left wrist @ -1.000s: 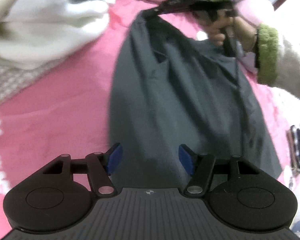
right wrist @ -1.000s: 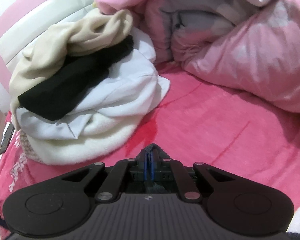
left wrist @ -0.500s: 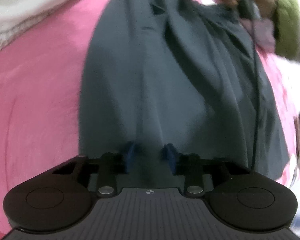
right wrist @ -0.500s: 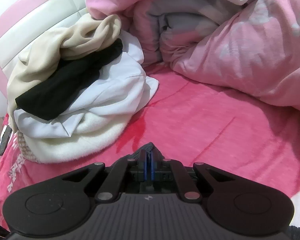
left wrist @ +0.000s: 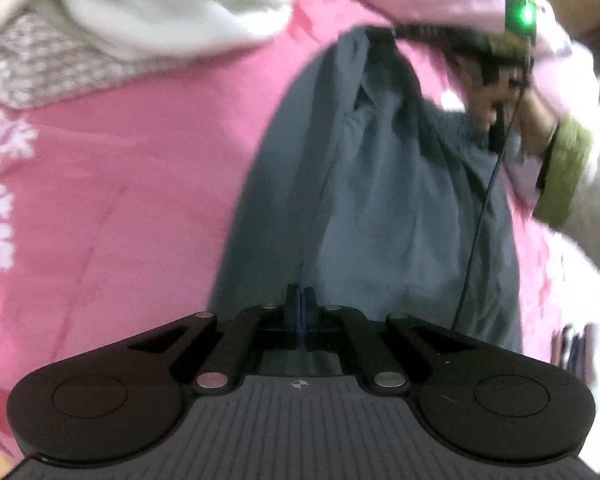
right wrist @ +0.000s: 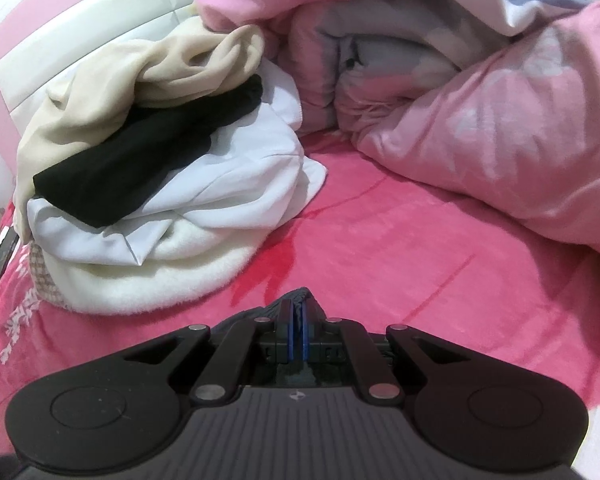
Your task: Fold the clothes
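Black gripper (left wrist: 300, 300), blue-padded fingers (right wrist: 289, 330), green-cuffed sleeve (left wrist: 564, 172)

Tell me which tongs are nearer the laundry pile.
Right. The right tongs, shut on a corner of the grey garment, sit just short of the laundry pile. The left tongs clamp the garment's opposite end, farther back across the pink bedspread.

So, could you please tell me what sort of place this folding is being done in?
Most likely a bedroom, with the work done on a bed: a pink bedsheet covers the surface, a padded headboard stands behind the clothes pile, and a bunched duvet lies alongside.
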Action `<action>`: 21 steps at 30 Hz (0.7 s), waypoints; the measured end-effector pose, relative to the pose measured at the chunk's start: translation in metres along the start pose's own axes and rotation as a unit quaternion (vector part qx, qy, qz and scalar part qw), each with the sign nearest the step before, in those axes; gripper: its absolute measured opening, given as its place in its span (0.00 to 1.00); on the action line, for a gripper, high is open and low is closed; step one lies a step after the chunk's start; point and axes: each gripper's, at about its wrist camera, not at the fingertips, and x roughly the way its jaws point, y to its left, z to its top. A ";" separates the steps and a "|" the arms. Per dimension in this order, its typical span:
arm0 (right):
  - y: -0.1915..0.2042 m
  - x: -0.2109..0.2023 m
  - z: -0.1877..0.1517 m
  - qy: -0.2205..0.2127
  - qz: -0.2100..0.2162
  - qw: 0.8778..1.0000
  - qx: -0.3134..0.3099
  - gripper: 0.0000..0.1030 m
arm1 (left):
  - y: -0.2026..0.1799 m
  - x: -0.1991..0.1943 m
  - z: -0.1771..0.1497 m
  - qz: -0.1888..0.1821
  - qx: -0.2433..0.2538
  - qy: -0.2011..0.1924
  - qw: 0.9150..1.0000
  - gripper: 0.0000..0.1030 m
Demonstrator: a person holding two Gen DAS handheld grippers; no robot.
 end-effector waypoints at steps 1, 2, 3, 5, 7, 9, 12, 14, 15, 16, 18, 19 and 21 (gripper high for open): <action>0.001 0.001 0.001 -0.002 -0.001 1.000 -0.001 0.04 | 0.004 -0.003 0.001 0.005 -0.008 -0.005 1.000 0.00; 0.003 0.003 0.001 -0.003 -0.001 1.000 -0.003 0.04 | 0.008 -0.006 0.001 0.011 -0.017 -0.011 1.000 0.00; 0.004 0.004 0.002 -0.005 -0.002 1.000 -0.004 0.04 | 0.011 -0.007 0.002 0.020 -0.019 -0.015 1.000 0.00; 0.006 0.007 0.003 -0.005 -0.003 1.000 -0.011 0.04 | 0.015 -0.009 0.003 0.039 -0.019 -0.021 0.999 0.00; 0.008 0.012 0.003 -0.006 -0.009 1.000 -0.018 0.04 | 0.020 -0.011 0.004 0.058 -0.020 -0.028 0.998 0.00; 0.010 0.020 0.001 -0.006 -0.015 1.000 -0.024 0.04 | 0.018 -0.008 0.002 0.080 -0.010 -0.033 0.996 0.00; 0.015 0.036 -0.003 -0.002 -0.041 0.998 -0.045 0.05 | 0.031 -0.002 0.007 0.109 0.003 -0.035 0.993 0.00; 0.017 0.049 -0.008 0.011 -0.060 0.996 -0.057 0.09 | 0.043 -0.003 0.006 0.096 -0.016 -0.032 0.995 0.00; 0.016 0.052 -0.009 0.013 -0.069 0.996 -0.054 0.13 | 0.049 -0.004 0.005 0.088 -0.028 -0.030 0.995 0.02; 0.013 0.052 -0.009 0.012 -0.072 0.996 -0.041 0.23 | 0.055 -0.005 0.004 0.080 -0.039 -0.029 0.996 0.03; 0.004 0.042 -0.007 0.009 -0.079 0.997 -0.003 0.41 | 0.067 -0.007 0.003 0.063 -0.062 -0.026 0.996 0.10; -0.001 0.035 -0.006 0.008 -0.082 0.996 0.016 0.46 | 0.073 -0.008 0.002 0.055 -0.073 -0.024 0.996 0.22; -0.010 0.019 -0.009 0.007 -0.086 0.995 0.050 0.47 | 0.086 -0.016 -0.001 0.038 -0.097 -0.028 0.994 0.32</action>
